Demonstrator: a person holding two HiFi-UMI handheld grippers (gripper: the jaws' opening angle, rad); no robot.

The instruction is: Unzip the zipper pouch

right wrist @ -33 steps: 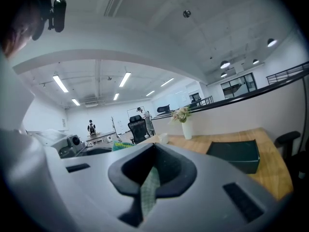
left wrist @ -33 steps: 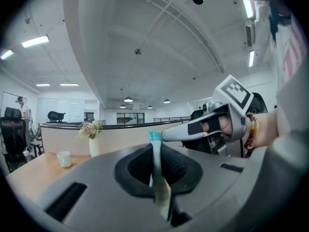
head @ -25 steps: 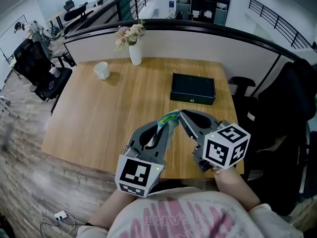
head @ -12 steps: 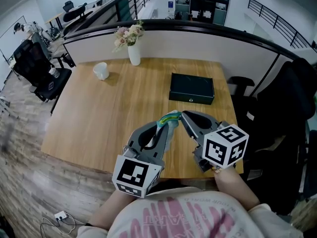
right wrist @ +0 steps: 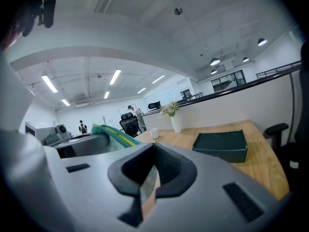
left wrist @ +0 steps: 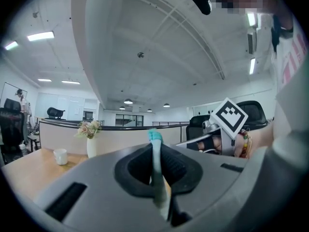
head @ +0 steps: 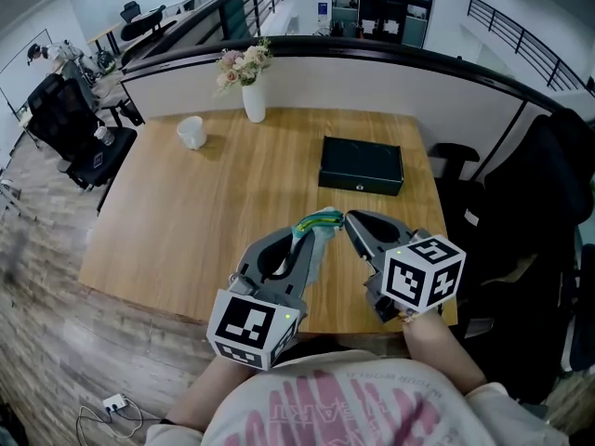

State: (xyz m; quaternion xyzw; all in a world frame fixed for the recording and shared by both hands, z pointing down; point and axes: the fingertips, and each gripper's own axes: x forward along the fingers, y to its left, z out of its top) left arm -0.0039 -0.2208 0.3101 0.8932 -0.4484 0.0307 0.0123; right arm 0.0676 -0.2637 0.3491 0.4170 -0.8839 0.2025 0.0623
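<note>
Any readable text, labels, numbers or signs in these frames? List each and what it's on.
Shirt: pink lettering, cut off and warped, unreadable.
Cubes on left gripper and right gripper: black-and-white square patterns, no words.
Box: no legible label.
Blue sign on far wall: too small to read.

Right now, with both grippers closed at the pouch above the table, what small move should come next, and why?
Probably draw the right gripper sideways, away from the left gripper, along the zipper pouch's top edge. The left fingers clamp the pouch's teal end, anchoring it. The right fingers pinch a thin strip, likely the zipper pull, though that isn't certain.
</note>
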